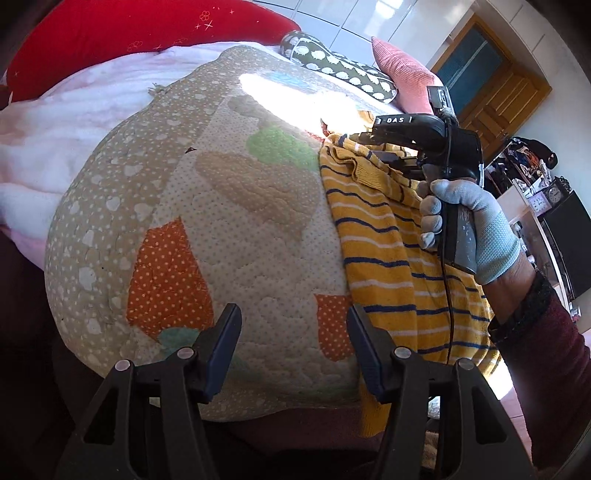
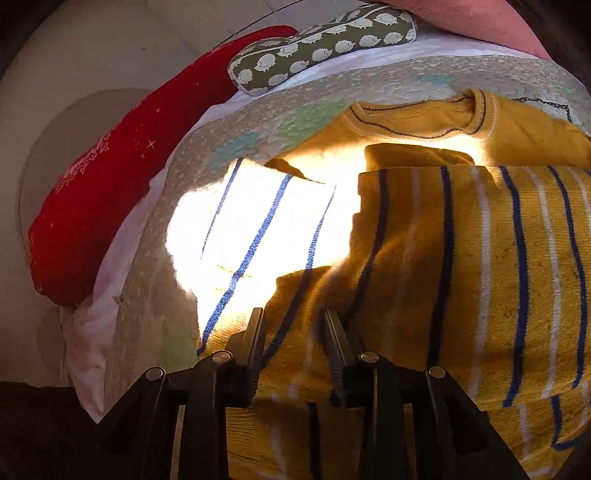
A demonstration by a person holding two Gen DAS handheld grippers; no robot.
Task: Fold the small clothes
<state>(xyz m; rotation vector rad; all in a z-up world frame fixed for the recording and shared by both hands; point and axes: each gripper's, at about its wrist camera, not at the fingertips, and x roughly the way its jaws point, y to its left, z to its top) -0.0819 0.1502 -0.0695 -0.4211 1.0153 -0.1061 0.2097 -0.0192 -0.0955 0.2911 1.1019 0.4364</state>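
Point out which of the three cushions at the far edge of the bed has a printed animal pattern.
The olive-green cushion in the middle: it is covered in white hedgehog shapes. The red cushion carries only tiny sparkle marks, and the pink cushion is plain ribbed fabric.

a bed fills most of both views, covered by a beige patchwork quilt (image 1: 229, 206) with dotted orange and green patches, over a pale pink blanket (image 1: 48, 155) at the left. a long red pillow (image 1: 129, 33) lies along the upper left, a grey-green cushion with white hedgehogs (image 1: 340, 66) and a pink cushion (image 1: 402, 74) at the top. a hard patch of sunlight (image 1: 280, 92) burns white on the quilt. at the upper right stands a wooden door (image 1: 495, 85); a cluttered shelf with a small clock (image 1: 552, 192) sits at the right edge. white wall panels (image 1: 369, 18) run along the top.
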